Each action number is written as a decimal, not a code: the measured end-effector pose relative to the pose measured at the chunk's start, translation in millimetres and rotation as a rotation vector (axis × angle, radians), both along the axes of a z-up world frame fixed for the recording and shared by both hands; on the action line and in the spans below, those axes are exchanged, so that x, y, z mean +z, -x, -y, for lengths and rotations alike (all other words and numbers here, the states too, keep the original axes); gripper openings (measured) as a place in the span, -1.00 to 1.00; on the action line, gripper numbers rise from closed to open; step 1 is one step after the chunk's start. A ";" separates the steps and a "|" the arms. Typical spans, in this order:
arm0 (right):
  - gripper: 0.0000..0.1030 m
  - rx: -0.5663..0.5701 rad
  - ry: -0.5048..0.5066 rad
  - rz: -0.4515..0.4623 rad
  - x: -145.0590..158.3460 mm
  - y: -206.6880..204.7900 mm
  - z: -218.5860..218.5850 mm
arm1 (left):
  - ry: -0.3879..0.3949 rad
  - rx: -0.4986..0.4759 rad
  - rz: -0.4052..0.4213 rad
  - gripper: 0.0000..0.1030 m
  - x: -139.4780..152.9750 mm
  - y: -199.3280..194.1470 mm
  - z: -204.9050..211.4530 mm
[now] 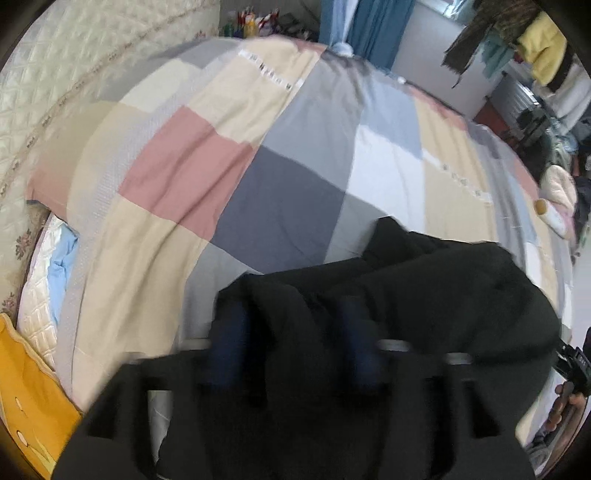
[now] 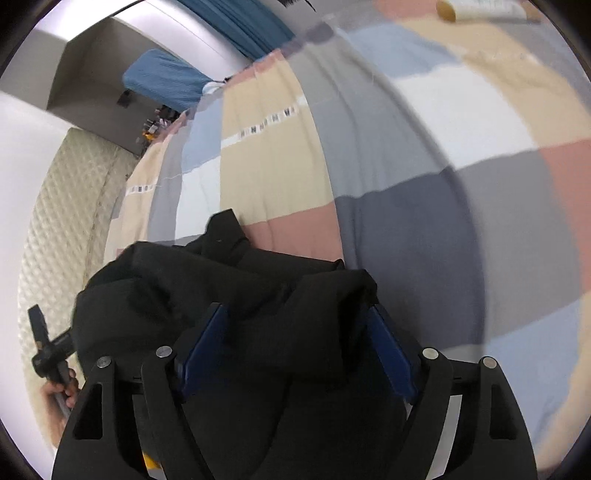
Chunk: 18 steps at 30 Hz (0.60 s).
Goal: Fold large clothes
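Note:
A black garment [image 1: 443, 288] lies bunched on the patchwork bed cover [image 1: 280, 192], near its front edge. My left gripper [image 1: 291, 317] points down at it with its blue pads [image 1: 225, 332] wide apart; black cloth lies loose between them, and the view is blurred. In the right wrist view the same garment [image 2: 184, 273] spreads to the left over the cover [image 2: 406, 221]. My right gripper [image 2: 295, 310] stands open too, and a fold of the cloth drapes between its blue pads [image 2: 388, 339] without being pinched.
A cream quilted headboard [image 1: 74, 74] and a yellow pillow [image 1: 29, 406] are on the left. Blue curtains [image 1: 369, 26] and hanging clothes [image 1: 535, 44] stand beyond the bed. A pale tube [image 1: 550, 212] lies at the bed's right edge. A hand [image 2: 55, 391] shows at lower left.

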State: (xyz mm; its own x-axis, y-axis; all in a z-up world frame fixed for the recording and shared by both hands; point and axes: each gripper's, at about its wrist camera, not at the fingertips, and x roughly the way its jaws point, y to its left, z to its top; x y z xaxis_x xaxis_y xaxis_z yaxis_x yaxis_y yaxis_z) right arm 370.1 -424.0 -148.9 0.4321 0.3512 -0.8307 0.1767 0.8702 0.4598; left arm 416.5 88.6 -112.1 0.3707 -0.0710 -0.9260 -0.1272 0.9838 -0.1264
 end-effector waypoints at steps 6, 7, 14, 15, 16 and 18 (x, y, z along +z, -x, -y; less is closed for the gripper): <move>0.58 0.089 0.180 0.191 43.5 12.2 -64.6 | 0.008 -0.094 0.199 0.77 44.8 24.5 28.5; 0.61 0.121 0.181 0.219 42.1 11.6 -82.2 | 0.002 -0.123 0.231 0.77 45.8 27.4 43.1; 0.61 0.181 0.189 0.263 -20.3 -6.7 -153.0 | -0.012 -0.279 0.253 0.78 -7.3 18.9 118.3; 0.61 0.190 0.200 0.265 -28.5 -10.2 -158.9 | -0.029 -0.287 0.257 0.78 -17.1 15.6 125.4; 0.61 0.196 0.231 0.277 -36.4 -14.9 -164.9 | -0.049 -0.289 0.265 0.78 -26.3 12.2 131.2; 0.61 0.193 0.248 0.289 -42.1 -19.1 -165.7 | -0.072 -0.293 0.285 0.79 -38.1 3.4 135.2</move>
State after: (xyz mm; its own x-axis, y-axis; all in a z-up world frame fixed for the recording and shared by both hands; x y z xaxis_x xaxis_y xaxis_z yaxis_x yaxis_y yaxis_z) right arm 389.2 -258.3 -191.1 0.6058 0.2533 -0.7542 -0.1056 0.9652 0.2392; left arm 413.0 -46.5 -150.2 0.5870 -0.1504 -0.7955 0.1895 0.9808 -0.0457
